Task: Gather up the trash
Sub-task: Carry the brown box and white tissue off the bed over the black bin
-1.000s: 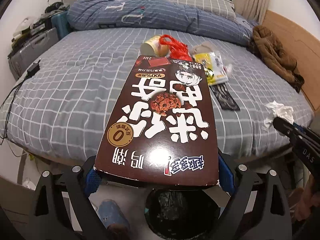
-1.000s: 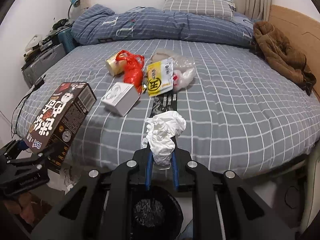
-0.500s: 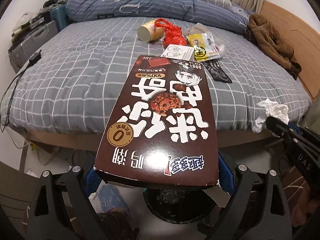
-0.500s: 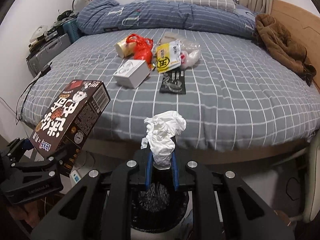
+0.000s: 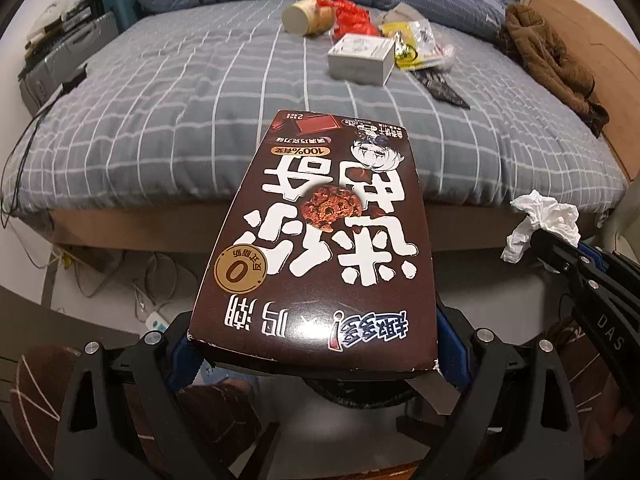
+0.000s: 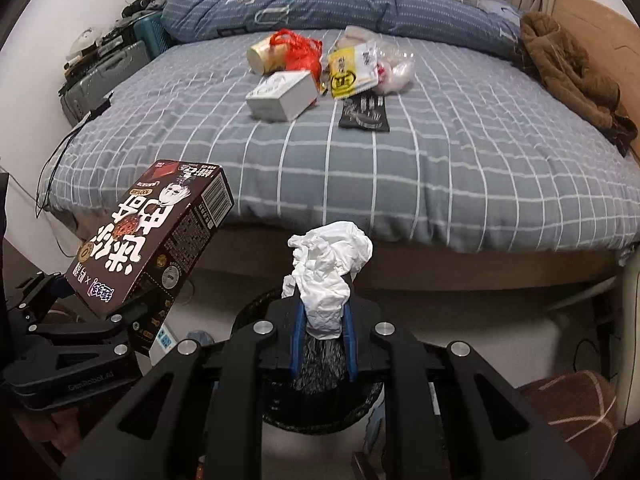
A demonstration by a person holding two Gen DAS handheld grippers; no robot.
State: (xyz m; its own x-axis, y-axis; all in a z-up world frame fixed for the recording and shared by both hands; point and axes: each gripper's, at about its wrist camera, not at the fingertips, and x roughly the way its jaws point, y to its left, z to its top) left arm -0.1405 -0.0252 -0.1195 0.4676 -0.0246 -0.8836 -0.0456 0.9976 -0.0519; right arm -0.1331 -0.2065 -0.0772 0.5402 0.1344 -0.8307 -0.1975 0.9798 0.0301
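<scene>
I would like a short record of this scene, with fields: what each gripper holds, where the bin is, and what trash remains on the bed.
left gripper: closed across the width of a brown snack box
right gripper: closed on a crumpled white tissue
bin: black, on the floor in front of the bed, below both grippers
trash on bed: paper cup, red bag, white box, yellow packet, clear plastic bag, black packet
other: brown jacket at the bed's right edge
</scene>
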